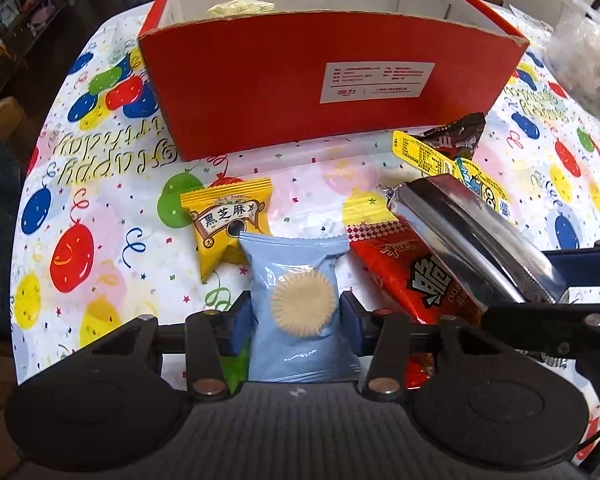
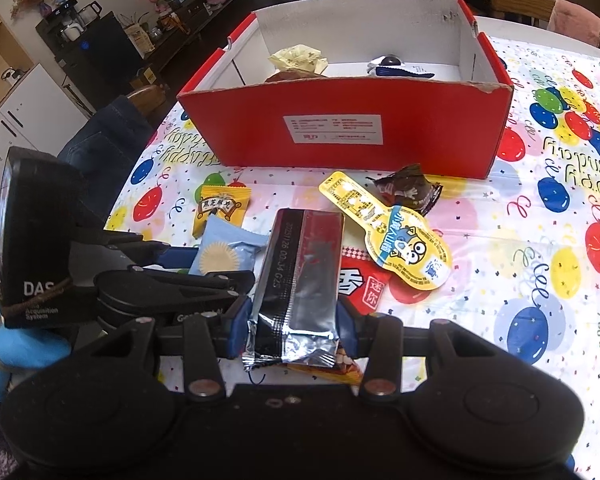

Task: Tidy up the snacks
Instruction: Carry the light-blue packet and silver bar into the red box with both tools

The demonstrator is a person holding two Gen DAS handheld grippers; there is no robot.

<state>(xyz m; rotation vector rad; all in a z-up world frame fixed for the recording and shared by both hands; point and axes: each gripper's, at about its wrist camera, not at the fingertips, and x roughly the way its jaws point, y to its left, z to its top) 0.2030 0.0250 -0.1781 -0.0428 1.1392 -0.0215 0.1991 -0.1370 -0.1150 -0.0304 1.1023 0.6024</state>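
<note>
The left claw [image 1: 296, 320] has the blue packet [image 1: 298, 304] between its blue pads, one pad at each side edge; the pads look to be touching the wrapper, clamped on it. The packet shows a round ridged biscuit through its window and stands lengthwise along the claw's line. Just beyond it lies the yellow packet [image 1: 228, 224], its lower corner tucked under the blue one's top edge. To the right, touching the blue packet, is the red packet [image 1: 404, 276], lying flat on the surface [image 1: 112, 208], which wears a balloon-print birthday cloth.

The right claw [image 2: 294, 320] is clamped on the near end of the silver packet [image 2: 300, 280], a long foil bar tilted up over the red packet [image 2: 364, 288]. In the left view the same bar [image 1: 472, 232] crosses the red packet from the right. Beyond it lies the yellow spoon-shaped pouch [image 2: 392, 236] with a cartoon face, and touching its far end the brown packet [image 2: 412, 192].

Behind all of these stands the red box [image 2: 340, 136], open-topped, with a white label on its near wall. Inside are a pale crinkled wrapper [image 2: 296, 60], something brown beside it, and a blue-and-white item [image 2: 396, 68]. A clear bag [image 1: 584, 56] sits at the surface's right edge in the left view.
</note>
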